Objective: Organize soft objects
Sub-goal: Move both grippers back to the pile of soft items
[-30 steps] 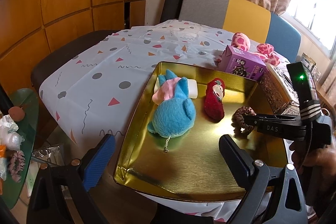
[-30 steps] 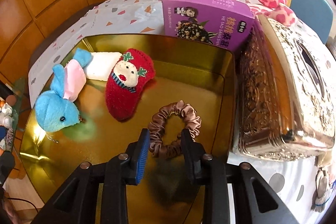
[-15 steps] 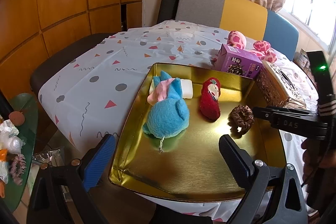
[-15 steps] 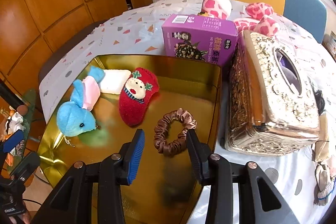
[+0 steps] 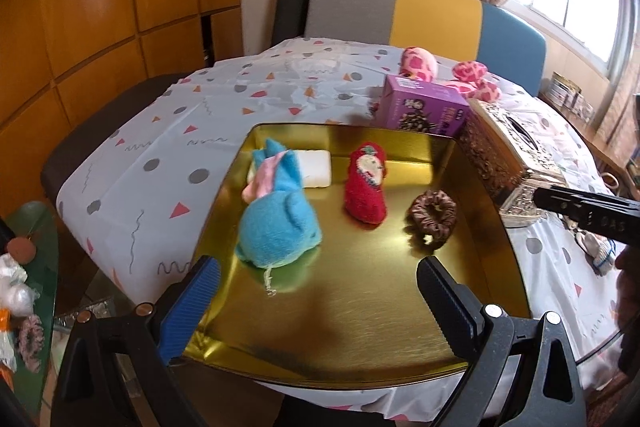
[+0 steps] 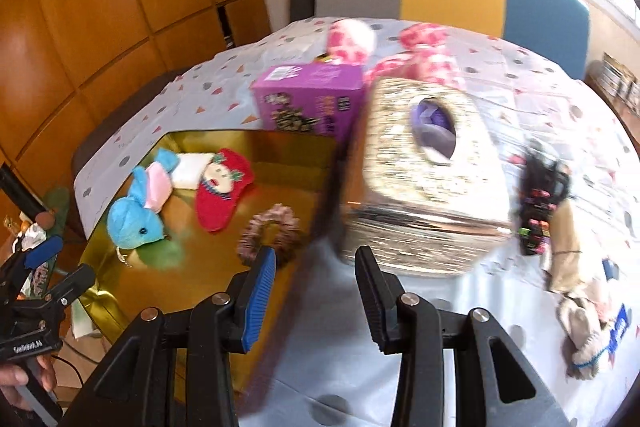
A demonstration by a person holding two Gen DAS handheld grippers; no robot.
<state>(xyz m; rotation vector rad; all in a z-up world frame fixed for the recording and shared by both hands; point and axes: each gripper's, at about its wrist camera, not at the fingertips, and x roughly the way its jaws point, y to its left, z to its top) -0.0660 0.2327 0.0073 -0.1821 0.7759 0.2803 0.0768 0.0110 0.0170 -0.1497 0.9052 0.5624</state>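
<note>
Right wrist view: right gripper (image 6: 316,291) is released, nothing between its pads; its jaws have just been opening, and the brown scrunchie (image 6: 270,233) lies free in the gold tray (image 6: 224,291), just ahead and left of the blue pad. Left gripper (image 5: 316,303) hangs wide open and empty over the tray's near edge. Tray also holds blue plush (image 5: 276,223), red stocking toy (image 5: 366,185), white pad (image 5: 314,169). Likely next pick: beige doll (image 6: 584,311) on the worktop (image 5: 168,147), lower right of the right gripper, well apart from the tray, so the right hand is the nearer. Doll's long axis seems to run near-to-far in this view, dark hair end pointing away; blurred, so not certain. Ornate tissue box (image 6: 428,179) sits between tray and doll. Pink spotted plush (image 5: 418,63) lies far behind the purple box (image 5: 422,107).
</note>
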